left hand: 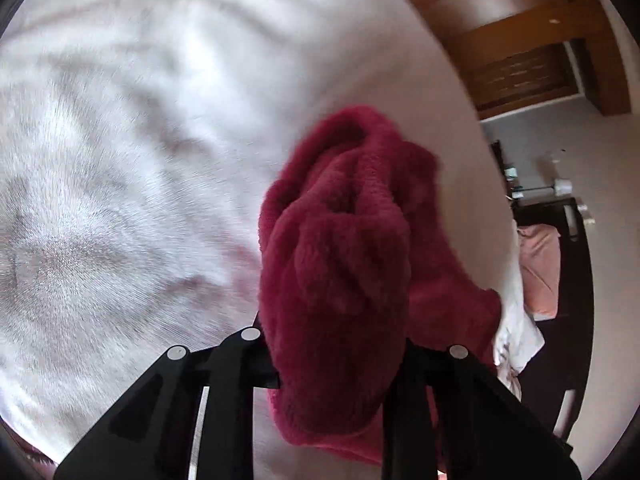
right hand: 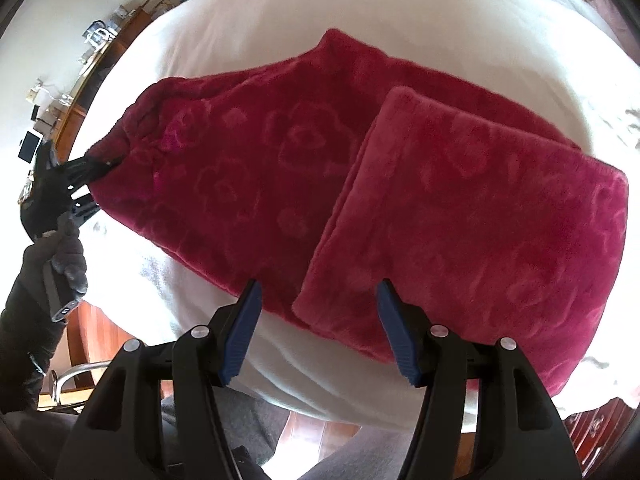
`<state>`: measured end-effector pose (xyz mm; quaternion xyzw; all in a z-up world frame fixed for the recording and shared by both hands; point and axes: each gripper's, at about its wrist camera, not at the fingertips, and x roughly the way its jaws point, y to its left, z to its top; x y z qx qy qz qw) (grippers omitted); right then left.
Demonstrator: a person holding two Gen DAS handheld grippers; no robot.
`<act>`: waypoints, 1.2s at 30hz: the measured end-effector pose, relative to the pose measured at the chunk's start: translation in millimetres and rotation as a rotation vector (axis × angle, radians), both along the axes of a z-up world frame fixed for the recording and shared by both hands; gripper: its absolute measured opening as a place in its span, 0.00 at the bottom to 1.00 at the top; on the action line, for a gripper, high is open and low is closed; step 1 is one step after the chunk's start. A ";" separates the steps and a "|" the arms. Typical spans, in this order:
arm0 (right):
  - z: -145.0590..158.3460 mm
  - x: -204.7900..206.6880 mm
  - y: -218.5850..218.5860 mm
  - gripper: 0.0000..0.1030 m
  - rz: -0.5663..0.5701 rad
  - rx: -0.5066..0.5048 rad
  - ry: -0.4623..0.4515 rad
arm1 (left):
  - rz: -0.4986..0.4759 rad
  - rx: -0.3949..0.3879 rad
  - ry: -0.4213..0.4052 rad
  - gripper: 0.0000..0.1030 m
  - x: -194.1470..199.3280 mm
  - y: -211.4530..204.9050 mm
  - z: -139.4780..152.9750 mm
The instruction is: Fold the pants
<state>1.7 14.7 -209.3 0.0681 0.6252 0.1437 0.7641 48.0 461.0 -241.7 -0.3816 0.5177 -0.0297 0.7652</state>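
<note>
Crimson fleece pants (right hand: 360, 200), embossed with flowers, lay on a white bedspread (right hand: 440, 20), the leg end folded back over the body at 3 o'clock. At 9 o'clock the left gripper (right hand: 94, 184), held by a gloved hand (right hand: 60, 256), was clamped on the gathered waistband (left hand: 340, 248). The right gripper (right hand: 318, 328) hovered at 6 o'clock above the near edge, its blue pads (right hand: 242, 336) apart and holding nothing.

- The pants (right hand: 320, 184) lie on the bed (right hand: 440, 12), their legs folded back over the upper part on the right.
- The left gripper (right hand: 94, 178) clamps the waistband at their left end.
- The right gripper (right hand: 318, 308) hovers above their near edge.
</note>
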 end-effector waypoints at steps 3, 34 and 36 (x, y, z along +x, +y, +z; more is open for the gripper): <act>1.3 -5.4 -15.3 0.59 0.016 0.018 -0.013 | -0.022 0.044 -0.041 0.19 -7.3 -17.0 26.8; 7.1 -88.5 -291.9 0.59 -0.270 0.189 -0.079 | -0.729 0.343 -0.373 0.19 -88.9 -511.8 155.2; 5.5 -92.5 -297.8 0.59 -0.286 0.192 -0.073 | -0.786 0.376 -0.363 0.19 -95.7 -535.0 141.2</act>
